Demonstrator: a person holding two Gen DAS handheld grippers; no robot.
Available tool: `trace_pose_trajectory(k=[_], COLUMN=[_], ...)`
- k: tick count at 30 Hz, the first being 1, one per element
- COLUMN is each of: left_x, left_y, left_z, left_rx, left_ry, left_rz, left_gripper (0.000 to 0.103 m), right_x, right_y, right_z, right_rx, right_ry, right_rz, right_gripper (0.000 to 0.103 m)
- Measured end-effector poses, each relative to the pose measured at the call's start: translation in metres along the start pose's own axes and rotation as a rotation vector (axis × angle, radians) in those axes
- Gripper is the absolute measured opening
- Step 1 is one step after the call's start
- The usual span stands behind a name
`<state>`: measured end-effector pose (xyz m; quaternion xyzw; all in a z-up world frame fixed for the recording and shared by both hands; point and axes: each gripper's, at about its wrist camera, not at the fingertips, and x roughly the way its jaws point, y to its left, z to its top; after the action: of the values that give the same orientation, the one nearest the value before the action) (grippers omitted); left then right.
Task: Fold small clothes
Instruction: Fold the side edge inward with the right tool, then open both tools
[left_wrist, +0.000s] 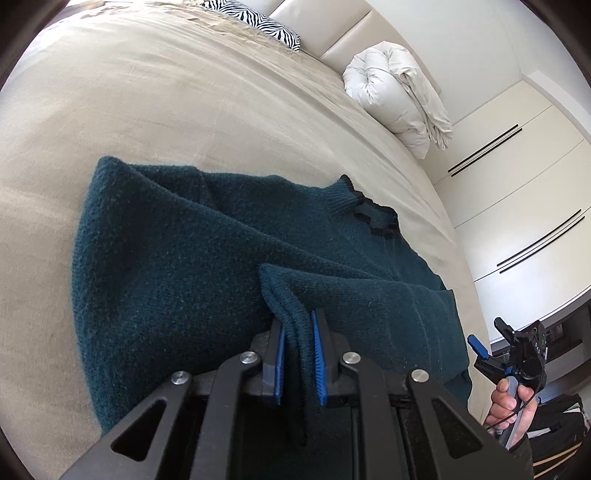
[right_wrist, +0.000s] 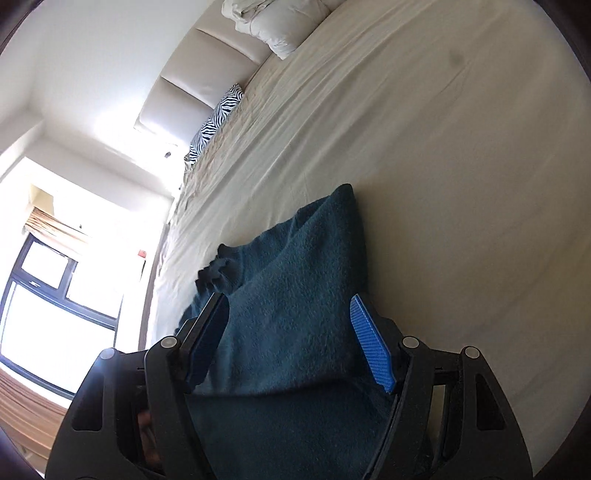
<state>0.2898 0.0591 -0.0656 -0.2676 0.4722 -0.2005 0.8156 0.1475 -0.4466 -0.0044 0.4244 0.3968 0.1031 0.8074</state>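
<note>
A dark teal knit sweater (left_wrist: 192, 266) with a black-trimmed collar (left_wrist: 369, 214) lies on the beige bed sheet (left_wrist: 166, 110), partly folded over itself. My left gripper (left_wrist: 298, 321) is shut on a folded edge of the sweater, pinched between its blue pads. My right gripper (right_wrist: 290, 306) is open, its jaws wide apart with the sweater (right_wrist: 295, 314) lying between and beneath them. The right gripper also shows at the lower right of the left wrist view (left_wrist: 487, 339), held in a hand off the bed's edge.
A rolled white duvet (left_wrist: 395, 96) and a zebra-print pillow (left_wrist: 258, 18) lie near the padded headboard (left_wrist: 332, 26). White wardrobe doors (left_wrist: 517, 184) stand beside the bed. A bright window (right_wrist: 44, 295) is at the left of the right wrist view.
</note>
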Motion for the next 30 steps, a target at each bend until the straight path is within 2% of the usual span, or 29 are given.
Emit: trace_pose_trajectory(k=[4, 9, 11, 15, 23, 30], left_x=[0.003, 0.005, 0.005, 0.006, 0.004, 0.004], left_y=[0.003, 0.006, 0.006, 0.005, 0.003, 0.005], left_z=[-0.004, -0.004, -0.006, -0.007, -0.011, -0.012], left_rx=[0.046, 0.056, 0.063, 0.068, 0.074, 0.072], left_ry=[-0.034, -0.045, -0.049, -0.055, -0.065, -0.069], left_rz=[-0.015, -0.027, -0.026, -0.025, -0.025, -0.033], left_gripper=[0.016, 0.016, 0.016, 0.016, 0.016, 0.016], right_x=[0.019, 0.051, 0.063, 0.057, 0.024, 0.034], right_y=[-0.007, -0.015, -0.022, -0.023, -0.024, -0.019], right_z=[0.024, 0.044, 0.043, 0.03, -0.027, -0.012], right_rx=[0.05, 0.094, 0.108, 0.092, 0.043, 0.063], right_ry=[0.018, 0.071, 0.102, 0.125, 0.197, 0.174], right_rz=[0.041, 0.106, 0.088, 0.108, 0.132, 0.132], right_gripper=[0.067, 0.067, 0.067, 0.067, 0.067, 0.067])
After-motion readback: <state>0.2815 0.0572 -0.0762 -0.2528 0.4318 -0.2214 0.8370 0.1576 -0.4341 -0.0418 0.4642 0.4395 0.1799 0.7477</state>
